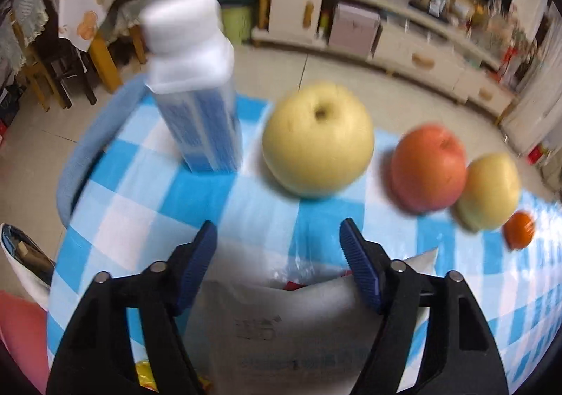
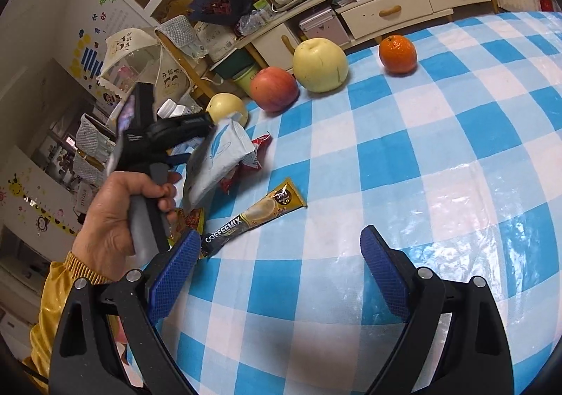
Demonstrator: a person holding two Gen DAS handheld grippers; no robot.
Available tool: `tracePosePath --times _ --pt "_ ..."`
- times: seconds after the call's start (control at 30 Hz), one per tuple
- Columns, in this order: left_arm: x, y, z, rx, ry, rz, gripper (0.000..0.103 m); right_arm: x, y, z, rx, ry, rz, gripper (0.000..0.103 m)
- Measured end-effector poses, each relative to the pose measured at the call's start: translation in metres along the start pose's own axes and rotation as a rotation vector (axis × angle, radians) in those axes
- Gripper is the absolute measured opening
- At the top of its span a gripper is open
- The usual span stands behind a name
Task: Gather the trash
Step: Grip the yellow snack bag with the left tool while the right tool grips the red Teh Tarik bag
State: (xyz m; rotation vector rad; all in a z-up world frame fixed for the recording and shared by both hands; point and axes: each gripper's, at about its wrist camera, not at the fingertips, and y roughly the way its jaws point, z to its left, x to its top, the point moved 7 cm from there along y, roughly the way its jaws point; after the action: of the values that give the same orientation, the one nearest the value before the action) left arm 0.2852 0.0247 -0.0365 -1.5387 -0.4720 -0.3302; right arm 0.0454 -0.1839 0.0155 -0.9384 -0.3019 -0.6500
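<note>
Judging from its creased skin, the white-grey pouch [image 1: 281, 317] is light, soft and a little slippery, so it should be pinched across its upper edge, not at the limp middle. It sits between the fingers of the left claw [image 1: 277, 265], which stand partly apart; I cannot tell if the pads already press it. Its long axis runs away from this claw toward the yellow apple [image 1: 318, 140], mouth upward. The right claw [image 2: 277, 275] is open and empty; the coffee-mix sachet [image 2: 256, 214] lies flat just ahead of its left finger, pointing diagonally away.
</note>
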Motion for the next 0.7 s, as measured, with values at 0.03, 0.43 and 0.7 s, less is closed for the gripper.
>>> tracePosePath --times 0.03,0.43,0.7 --pt "-0.005 0.004 -0.004 -0.01 0.01 0.011 0.07 0.0 -0.001 -0.002 -0.001 0.003 0.001 0.091" --pt "-0.075 -0.026 -0.037 -0.16 0.157 0.007 0.069 0.008 -0.011 -0.016 -0.018 0.044 -0.029 0.091" --pt "-0.151 -0.063 -0.069 -0.301 0.263 0.037 0.069 0.011 -0.013 -0.028 -0.033 0.059 -0.029 0.091"
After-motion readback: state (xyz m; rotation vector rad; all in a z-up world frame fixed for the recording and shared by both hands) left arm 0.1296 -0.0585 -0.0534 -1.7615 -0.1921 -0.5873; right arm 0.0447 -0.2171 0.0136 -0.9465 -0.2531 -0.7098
